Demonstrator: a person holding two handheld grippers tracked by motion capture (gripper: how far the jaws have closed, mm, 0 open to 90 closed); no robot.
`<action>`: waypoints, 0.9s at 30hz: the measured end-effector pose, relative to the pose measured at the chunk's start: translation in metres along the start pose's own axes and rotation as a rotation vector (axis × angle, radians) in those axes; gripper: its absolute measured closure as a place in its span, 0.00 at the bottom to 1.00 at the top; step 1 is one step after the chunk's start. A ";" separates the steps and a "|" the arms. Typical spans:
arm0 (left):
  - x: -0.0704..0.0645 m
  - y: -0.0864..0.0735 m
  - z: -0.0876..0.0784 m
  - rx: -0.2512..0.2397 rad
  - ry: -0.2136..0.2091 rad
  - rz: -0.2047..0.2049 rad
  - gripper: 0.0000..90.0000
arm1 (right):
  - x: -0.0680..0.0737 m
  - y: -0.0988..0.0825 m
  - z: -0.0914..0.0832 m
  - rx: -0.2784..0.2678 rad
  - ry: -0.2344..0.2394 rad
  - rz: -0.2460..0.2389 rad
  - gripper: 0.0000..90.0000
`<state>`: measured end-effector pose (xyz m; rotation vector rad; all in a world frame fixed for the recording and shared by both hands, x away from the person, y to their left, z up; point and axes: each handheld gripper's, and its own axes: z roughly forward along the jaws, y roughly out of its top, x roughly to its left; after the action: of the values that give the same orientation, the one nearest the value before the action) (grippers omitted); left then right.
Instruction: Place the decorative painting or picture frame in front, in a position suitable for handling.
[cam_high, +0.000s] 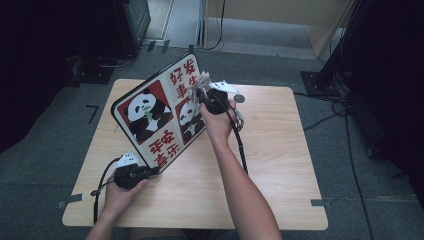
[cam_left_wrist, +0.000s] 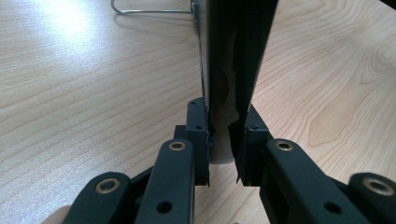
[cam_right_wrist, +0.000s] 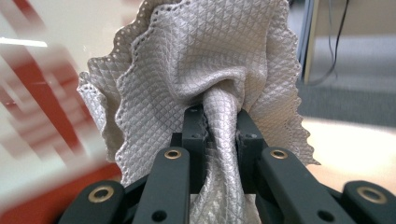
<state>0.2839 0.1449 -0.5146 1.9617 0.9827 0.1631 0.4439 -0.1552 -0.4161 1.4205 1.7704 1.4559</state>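
The panda board (cam_high: 159, 114) stands tilted on the wooden counter (cam_high: 280, 150), its lower corner at about 7 o'clock from the counter's middle and its top edge leaning toward 12. The left tongs (cam_high: 152, 171) are clamped on that lower corner; in the left gripper view the left tongs (cam_left_wrist: 224, 140) have their jaws pressed on either face of the board's dark edge (cam_left_wrist: 233, 56), with a thin wire stand (cam_left_wrist: 149, 10) resting on the wood behind.

The right tongs (cam_high: 202, 90) sit at the board's upper right edge, near 12 o'clock, closed on a bunched grey cloth (cam_high: 200, 82). In the right gripper view the right tongs (cam_right_wrist: 219, 123) pinch a twisted neck of the cloth (cam_right_wrist: 205, 60), whose scalloped hem fans out above the jaws; the board's red-and-white face (cam_right_wrist: 42, 116) lies blurred just beside it at 9 o'clock.

Bare wood runs from 2 to 5 o'clock, right out to the counter's edge. The near edge at 6 o'clock is crossed by both forearms.
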 end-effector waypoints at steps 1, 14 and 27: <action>0.000 0.000 0.000 -0.001 0.000 0.000 0.88 | -0.004 -0.008 0.000 0.017 -0.005 0.015 0.87; -0.001 0.000 0.000 0.001 0.001 0.004 0.88 | -0.016 -0.047 0.001 0.106 0.003 0.175 0.90; -0.001 0.000 0.001 0.000 0.000 0.004 0.88 | 0.038 0.054 -0.010 -0.080 0.051 0.052 0.89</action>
<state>0.2835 0.1441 -0.5149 1.9639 0.9785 0.1651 0.4446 -0.1305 -0.3546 1.4106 1.6973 1.5850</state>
